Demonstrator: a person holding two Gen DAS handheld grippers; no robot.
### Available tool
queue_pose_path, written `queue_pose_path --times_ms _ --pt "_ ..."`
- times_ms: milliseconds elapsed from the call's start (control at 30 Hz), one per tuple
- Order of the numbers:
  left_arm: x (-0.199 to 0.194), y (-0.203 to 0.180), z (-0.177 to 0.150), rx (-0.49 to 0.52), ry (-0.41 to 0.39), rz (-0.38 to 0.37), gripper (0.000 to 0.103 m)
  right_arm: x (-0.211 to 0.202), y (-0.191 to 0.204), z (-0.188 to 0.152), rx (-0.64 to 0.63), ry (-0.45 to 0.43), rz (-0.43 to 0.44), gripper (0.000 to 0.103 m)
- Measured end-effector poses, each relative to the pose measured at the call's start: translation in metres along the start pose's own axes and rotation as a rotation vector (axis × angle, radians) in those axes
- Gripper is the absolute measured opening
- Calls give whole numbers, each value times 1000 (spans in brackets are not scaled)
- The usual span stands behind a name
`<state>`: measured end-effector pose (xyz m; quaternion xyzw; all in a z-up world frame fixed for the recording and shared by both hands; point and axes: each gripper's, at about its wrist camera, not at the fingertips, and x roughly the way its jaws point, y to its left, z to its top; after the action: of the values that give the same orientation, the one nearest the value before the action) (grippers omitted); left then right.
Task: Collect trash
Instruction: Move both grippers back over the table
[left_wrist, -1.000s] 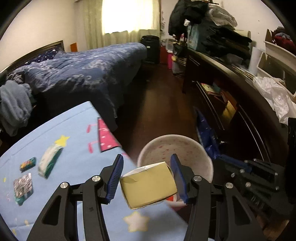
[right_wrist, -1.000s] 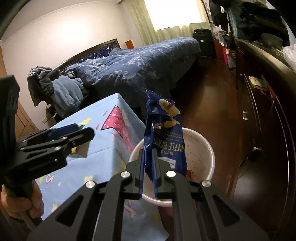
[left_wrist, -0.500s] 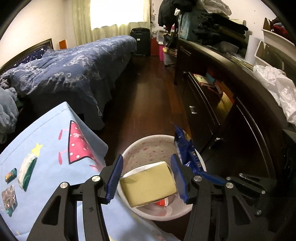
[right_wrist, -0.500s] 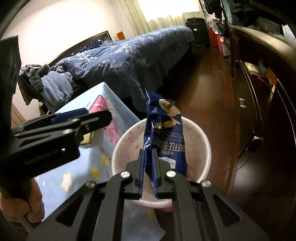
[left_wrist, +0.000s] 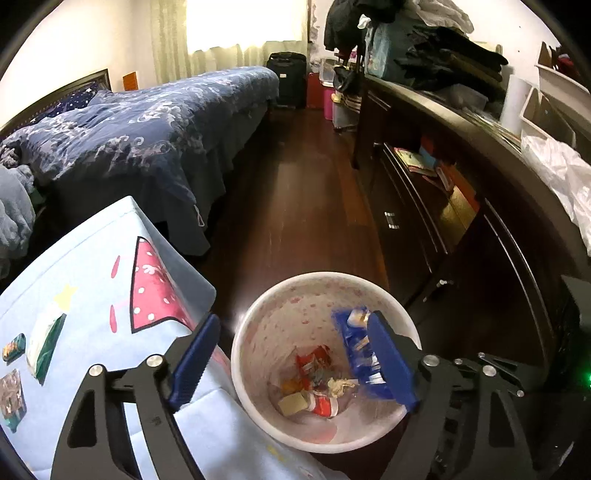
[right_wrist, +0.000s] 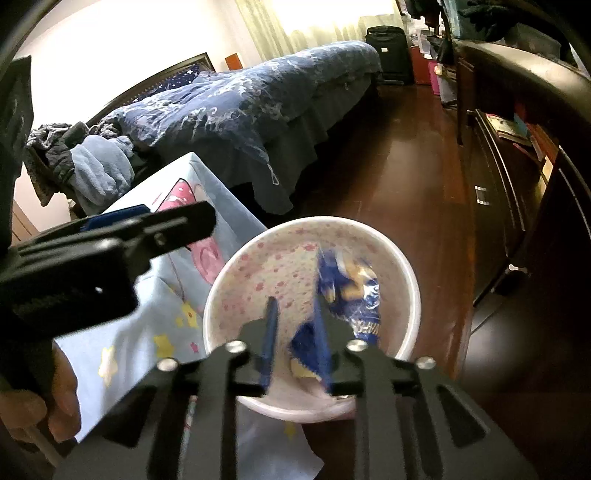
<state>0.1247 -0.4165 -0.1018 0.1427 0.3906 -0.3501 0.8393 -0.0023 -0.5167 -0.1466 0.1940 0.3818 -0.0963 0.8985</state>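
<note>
The blue biscuit wrapper (right_wrist: 349, 291) lies inside the white pink-dotted bin (left_wrist: 255, 325), leaning on its right wall, above the red and yellow scraps (left_wrist: 314, 384) at the bottom. My right gripper (right_wrist: 295, 336) hangs over the bin's near rim, jaws opening, the wrapper loose just past them. My left gripper (left_wrist: 291, 354) is spreading wide with nothing between its pads. Left of the bin is the light-blue tablecloth (left_wrist: 92, 280); the bed (left_wrist: 147, 125) lies far left.
</note>
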Motion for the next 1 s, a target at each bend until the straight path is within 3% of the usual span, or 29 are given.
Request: queue_pose_path --times_ms 200,467,600,833,1000 --pt "-15 14 -2 -33 -24 -3 89 -5 0 2 7 -19 -12 40" --pt "-53 59 -19 -84 -78 105 97 -22 38 13 -66 -66 8 49" --pt "-73 96 -33 -143 -90 176 99 -30 71 17 -122 -86 40 60" --pt "-100 172 -76 -255 -73 337 99 -33 136 19 -243 -88 97 64" --pt "-104 229 -104 -389 -25 385 99 -29 179 16 -326 -70 137 64"
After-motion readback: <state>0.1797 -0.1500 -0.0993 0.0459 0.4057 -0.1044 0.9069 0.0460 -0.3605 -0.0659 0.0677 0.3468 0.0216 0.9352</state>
